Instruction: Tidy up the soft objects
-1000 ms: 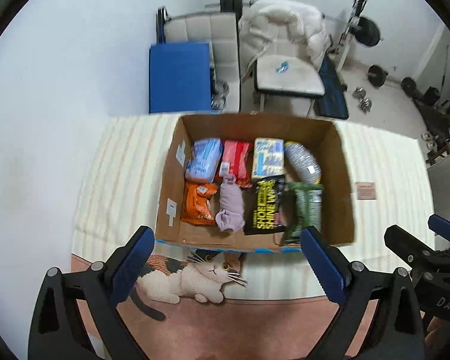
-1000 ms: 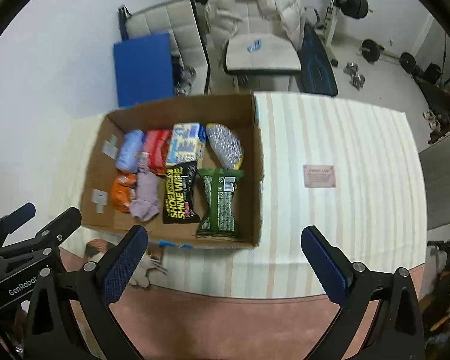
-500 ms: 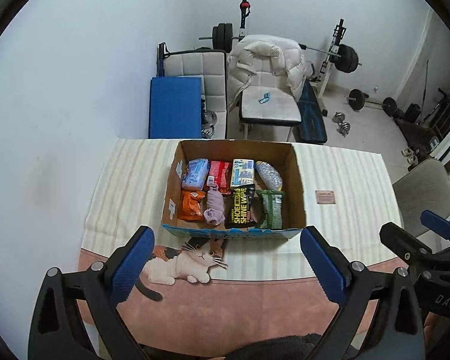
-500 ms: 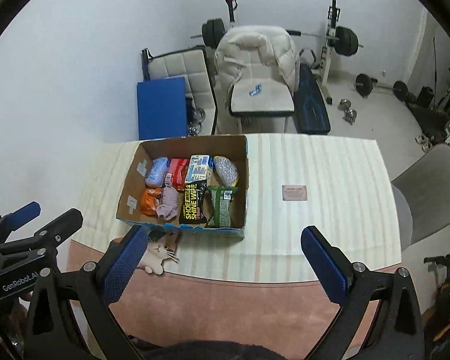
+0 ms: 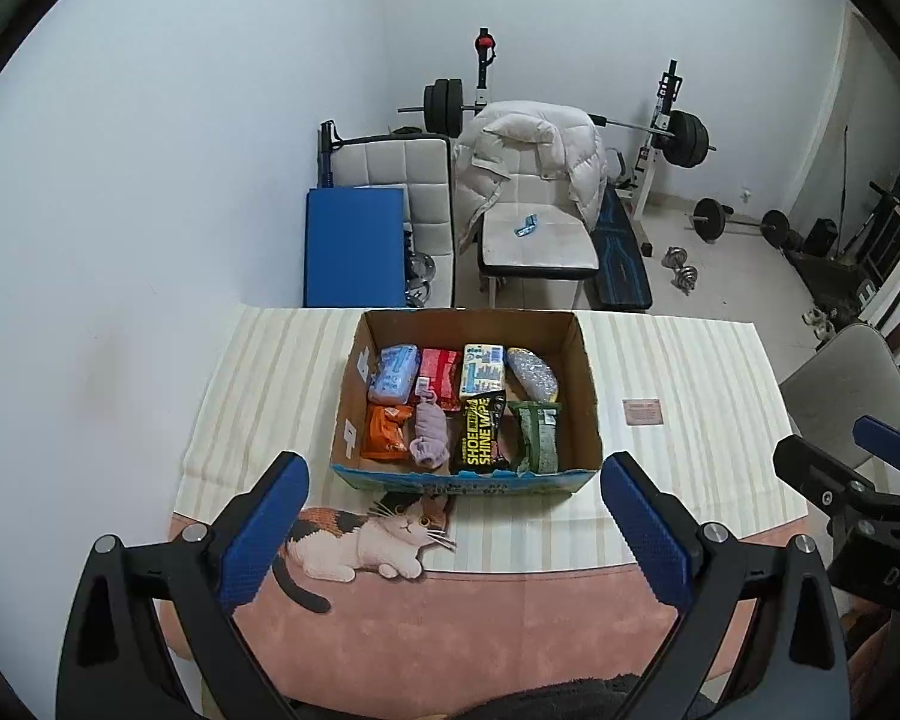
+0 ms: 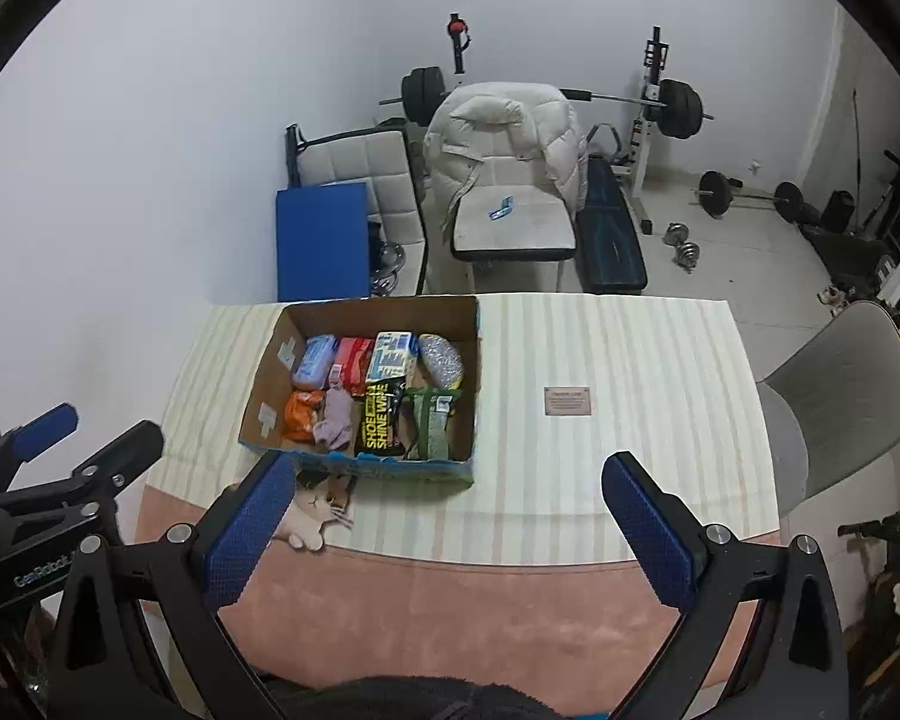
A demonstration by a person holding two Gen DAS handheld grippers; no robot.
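Note:
An open cardboard box [image 5: 585,384] stands on the striped table, also in the right wrist view [image 6: 477,372]. Inside lie several soft packs: a blue pack [image 5: 395,373], a red pack [image 5: 438,369], an orange pack [image 5: 385,433], a lilac sock [image 5: 431,437], a black shoe-wipe pack [image 5: 480,435] and a green pack [image 5: 537,437]. My left gripper [image 5: 453,522] is open and empty, held high and back from the box. My right gripper [image 6: 444,516] is open and empty, likewise above the table's near edge.
A cat-shaped mat [image 5: 366,534] lies in front of the box. A small brown card [image 6: 567,401] lies on the table right of the box. A grey chair [image 6: 840,396] stands at the right. Behind the table are chairs, a white jacket and weights.
Both grippers have pulled up and back from the box, so the box looks smaller and more of the room shows. Both stay open and empty.

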